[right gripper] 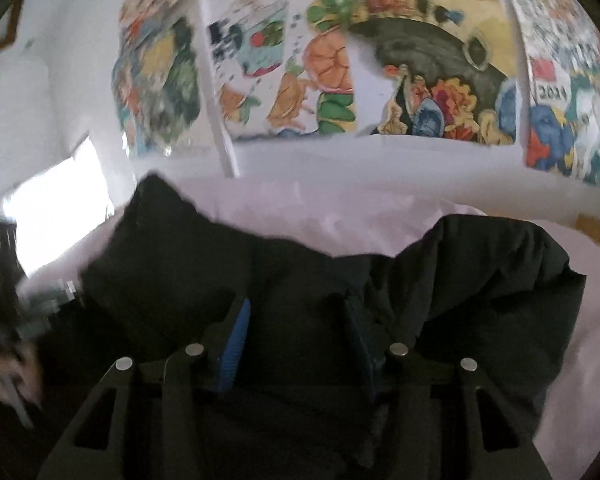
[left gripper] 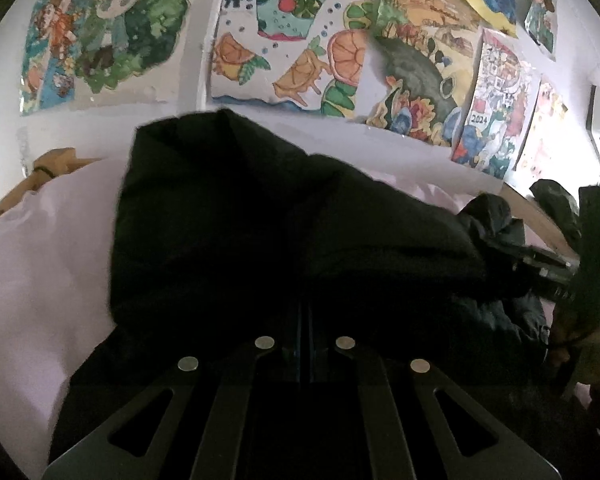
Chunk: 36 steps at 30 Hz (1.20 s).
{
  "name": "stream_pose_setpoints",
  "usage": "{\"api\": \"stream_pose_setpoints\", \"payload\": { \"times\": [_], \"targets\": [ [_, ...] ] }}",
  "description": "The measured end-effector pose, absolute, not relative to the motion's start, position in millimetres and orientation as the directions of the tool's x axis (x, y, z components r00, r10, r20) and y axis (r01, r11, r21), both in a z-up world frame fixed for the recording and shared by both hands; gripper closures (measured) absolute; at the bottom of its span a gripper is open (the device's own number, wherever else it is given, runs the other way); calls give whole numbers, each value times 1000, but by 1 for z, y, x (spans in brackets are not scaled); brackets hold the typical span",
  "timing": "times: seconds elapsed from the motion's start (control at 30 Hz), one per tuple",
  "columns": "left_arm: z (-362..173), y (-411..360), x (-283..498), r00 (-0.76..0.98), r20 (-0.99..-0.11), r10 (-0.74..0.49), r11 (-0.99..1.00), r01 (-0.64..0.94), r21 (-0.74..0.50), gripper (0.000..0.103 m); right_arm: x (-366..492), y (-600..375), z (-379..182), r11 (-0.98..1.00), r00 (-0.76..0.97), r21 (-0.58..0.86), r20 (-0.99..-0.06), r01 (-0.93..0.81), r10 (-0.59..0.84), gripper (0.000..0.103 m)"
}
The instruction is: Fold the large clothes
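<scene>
A large black padded jacket (left gripper: 260, 232) lies bunched on a bed with a pale pink sheet (left gripper: 40, 272). My left gripper (left gripper: 305, 320) is shut, its jaws pressed together on a fold of the jacket, which drapes over the fingertips. In the right wrist view the same jacket (right gripper: 480, 280) lies over the sheet (right gripper: 320, 216). My right gripper (right gripper: 296, 320) stands open, its blue-padded fingers (right gripper: 234, 340) apart with jacket fabric lying between and under them. The right gripper also shows in the left wrist view (left gripper: 552, 276) at the far right, on the jacket's edge.
A white wall (left gripper: 180, 92) with several colourful paintings (left gripper: 300, 40) rises behind the bed. A wooden bed frame (left gripper: 540, 216) shows at the right edge. A bright window (right gripper: 56, 216) is at the left of the right wrist view. A hand (right gripper: 4, 380) holds the left gripper.
</scene>
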<state>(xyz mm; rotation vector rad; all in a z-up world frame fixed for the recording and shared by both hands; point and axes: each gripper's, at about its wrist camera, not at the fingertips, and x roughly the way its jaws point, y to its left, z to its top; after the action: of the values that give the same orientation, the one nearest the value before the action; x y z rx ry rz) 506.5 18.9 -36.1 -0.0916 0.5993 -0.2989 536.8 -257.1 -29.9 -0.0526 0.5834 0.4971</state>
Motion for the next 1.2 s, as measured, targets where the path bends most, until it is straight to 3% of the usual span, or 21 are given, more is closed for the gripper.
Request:
{"api": "stream_pose_setpoints", "payload": {
  "times": [0.13,0.2,0.3,0.4,0.6,0.87,1.2],
  "targets": [
    [-26,17,487,808,-500,-310,950,279,-139,92,526,-254,-42,878,734,5,-547,-479,403,57],
    [-19,15,480,828,-451,-334,942,301,-145,73,525,-251,-45,880,741,-19,-548,-474,388,57],
    [-4,10,473,845,-351,-403,914,353,-200,59,523,-248,-47,880,750,-49,-547,-473,373,57],
    [4,-11,486,841,-373,-392,920,354,-170,58,520,-250,-49,877,756,-65,-541,-475,369,57],
    [-28,-43,545,800,-555,-228,969,243,-48,58,515,-250,-45,884,794,-153,-526,-441,305,57],
    [-66,-42,581,788,-570,-232,966,255,-42,56,554,-245,-62,890,792,-211,-567,-404,226,57],
    [-96,-39,612,786,-568,-244,963,266,-46,55,608,-258,-96,905,716,-41,-627,-423,306,56]
  ]
}}
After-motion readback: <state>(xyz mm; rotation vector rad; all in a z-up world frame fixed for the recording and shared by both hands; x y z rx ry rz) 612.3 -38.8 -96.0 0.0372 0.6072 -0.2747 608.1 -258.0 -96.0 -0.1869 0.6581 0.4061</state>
